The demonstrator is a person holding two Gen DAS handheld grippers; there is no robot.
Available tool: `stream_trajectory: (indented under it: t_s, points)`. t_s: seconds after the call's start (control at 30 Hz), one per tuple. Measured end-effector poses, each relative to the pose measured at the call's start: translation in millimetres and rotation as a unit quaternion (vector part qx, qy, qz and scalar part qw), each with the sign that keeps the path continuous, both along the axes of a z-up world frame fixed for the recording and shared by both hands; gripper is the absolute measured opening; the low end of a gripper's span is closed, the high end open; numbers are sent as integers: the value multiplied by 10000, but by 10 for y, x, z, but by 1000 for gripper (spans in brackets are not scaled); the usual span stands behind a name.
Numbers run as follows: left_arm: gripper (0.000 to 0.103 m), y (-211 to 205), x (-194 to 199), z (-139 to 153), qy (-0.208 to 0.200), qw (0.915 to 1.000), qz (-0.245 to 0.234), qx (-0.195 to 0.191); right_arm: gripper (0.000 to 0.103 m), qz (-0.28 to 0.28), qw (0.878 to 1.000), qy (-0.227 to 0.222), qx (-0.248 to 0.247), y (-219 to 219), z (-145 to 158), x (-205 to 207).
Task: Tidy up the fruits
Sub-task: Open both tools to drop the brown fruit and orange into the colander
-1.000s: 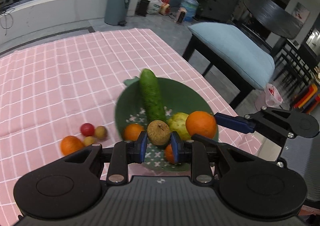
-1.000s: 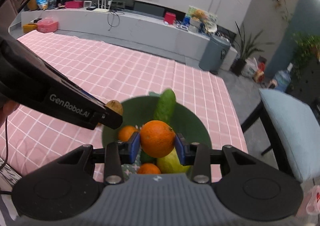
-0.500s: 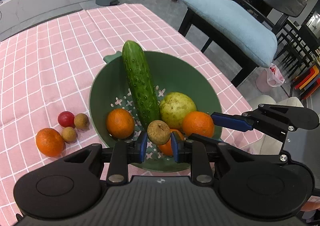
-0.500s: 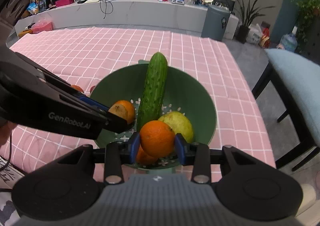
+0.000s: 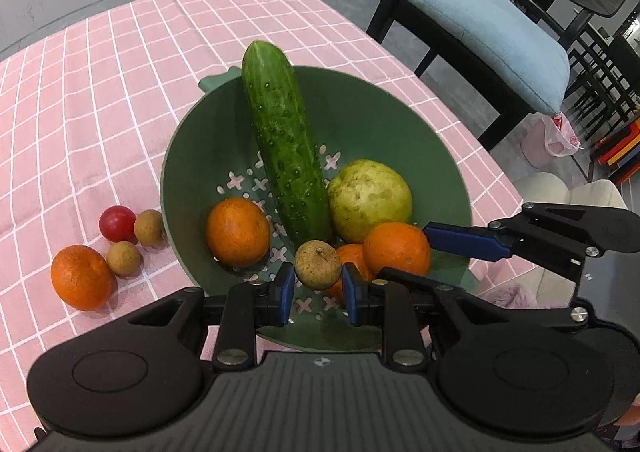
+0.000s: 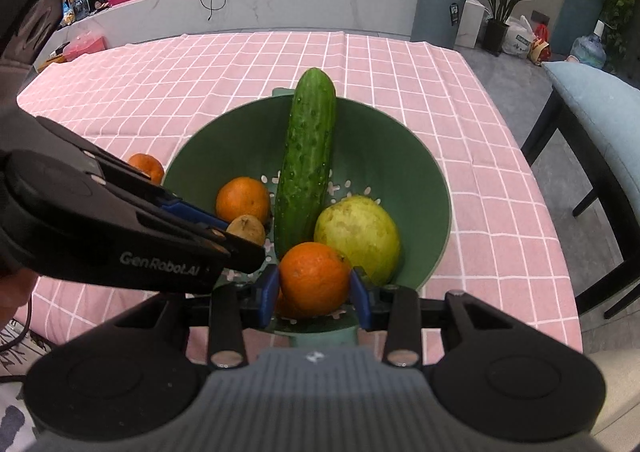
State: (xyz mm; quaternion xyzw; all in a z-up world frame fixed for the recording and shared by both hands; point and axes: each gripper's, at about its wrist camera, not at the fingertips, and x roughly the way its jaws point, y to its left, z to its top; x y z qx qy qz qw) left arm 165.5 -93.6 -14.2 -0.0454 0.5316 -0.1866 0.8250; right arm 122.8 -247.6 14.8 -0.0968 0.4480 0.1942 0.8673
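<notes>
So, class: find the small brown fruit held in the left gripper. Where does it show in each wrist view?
Left wrist view: small brown fruit low centre, between the left gripper's pads.
Right wrist view: small brown fruit left of centre, at that gripper's tip.
Shared landmark: cucumber in both.

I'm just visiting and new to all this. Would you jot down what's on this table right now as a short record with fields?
surface: table with pink checked cloth
container: green bowl with cross-shaped holes
in bowl: cucumber, pale green fruit, orange
left gripper: shut on a small brown fruit above the bowl
right gripper: shut on a second orange above the bowl
on cloth beside bowl: loose orange, red fruit, two more brown fruits
</notes>
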Motion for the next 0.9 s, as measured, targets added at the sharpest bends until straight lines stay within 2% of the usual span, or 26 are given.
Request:
stream_trajectory:
  t_s: [0.3, 0.47, 0.6, 0.7, 0.9]
  points:
    - [28, -17, 27, -11, -4, 10000, 2, -20, 36, -68, 9999, 42, 107, -32, 1, 13]
    - [36, 2, 26, -2, -33, 10000, 66, -36, 37, -122, 9998, 32, 139, -50, 19, 14]
    - [45, 52, 4, 53, -104, 9998, 165, -86, 46, -221, 9996, 21, 184, -87, 40, 21]
    - [46, 85, -33, 121, -198, 9995, 192, -148, 55, -287, 9994, -44, 207, -99, 81, 12]
    - [47, 191, -147, 325, -490, 9982, 266, -208, 60, -305, 9989, -232, 279, -84, 192, -30]
